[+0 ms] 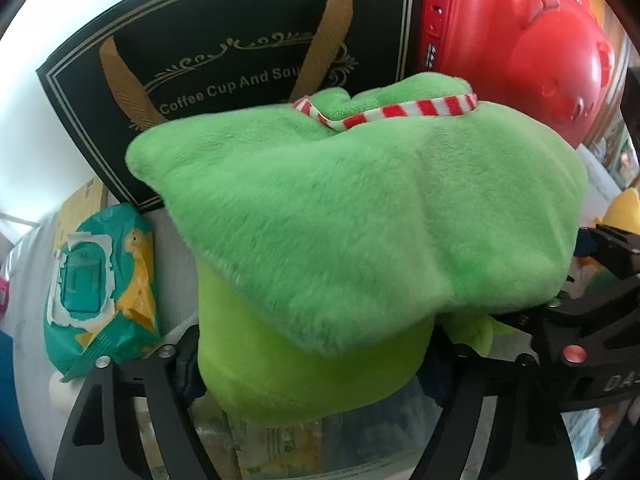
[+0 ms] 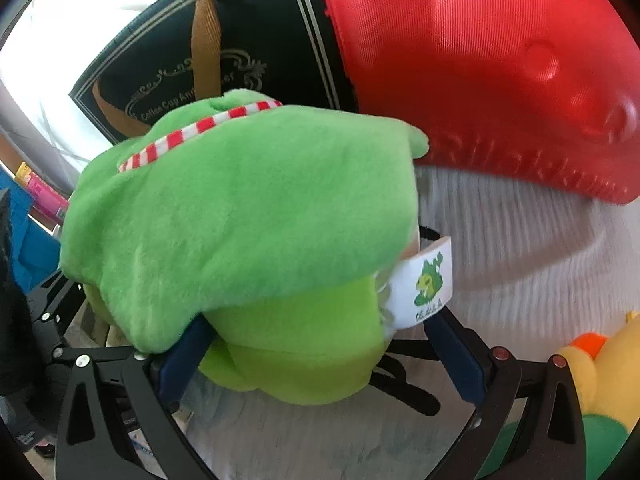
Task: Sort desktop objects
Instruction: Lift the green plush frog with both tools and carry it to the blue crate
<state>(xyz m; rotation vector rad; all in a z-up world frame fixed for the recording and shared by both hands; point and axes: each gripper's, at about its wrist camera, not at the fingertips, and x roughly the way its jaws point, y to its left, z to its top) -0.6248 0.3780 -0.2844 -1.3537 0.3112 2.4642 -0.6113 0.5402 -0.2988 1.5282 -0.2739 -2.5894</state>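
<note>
Black fingers of the left hand-held gripper [image 1: 316, 364] stood either side of the lime-green lower part of a green plush toy [image 1: 360, 208], pads against it, holding it. From the other side the right hand-held gripper [image 2: 320, 356] did likewise, its blue pads [image 2: 456, 360] clamped on the same lime part beside a white paper tag [image 2: 424, 280] printed with a green figure. A red-and-white striped ribbon [image 1: 416, 110] crossed the toy's top. Behind the toy stood a dark gift bag [image 1: 240, 40] with gold handles, and next to it a red embossed bag [image 2: 500, 72]. A teal wet-wipes pack [image 1: 100, 280] lay at the left view's lower left. A yellow plush [image 2: 604, 364] sat low at the right view's edge, on white ribbed cloth [image 2: 520, 240].
</note>
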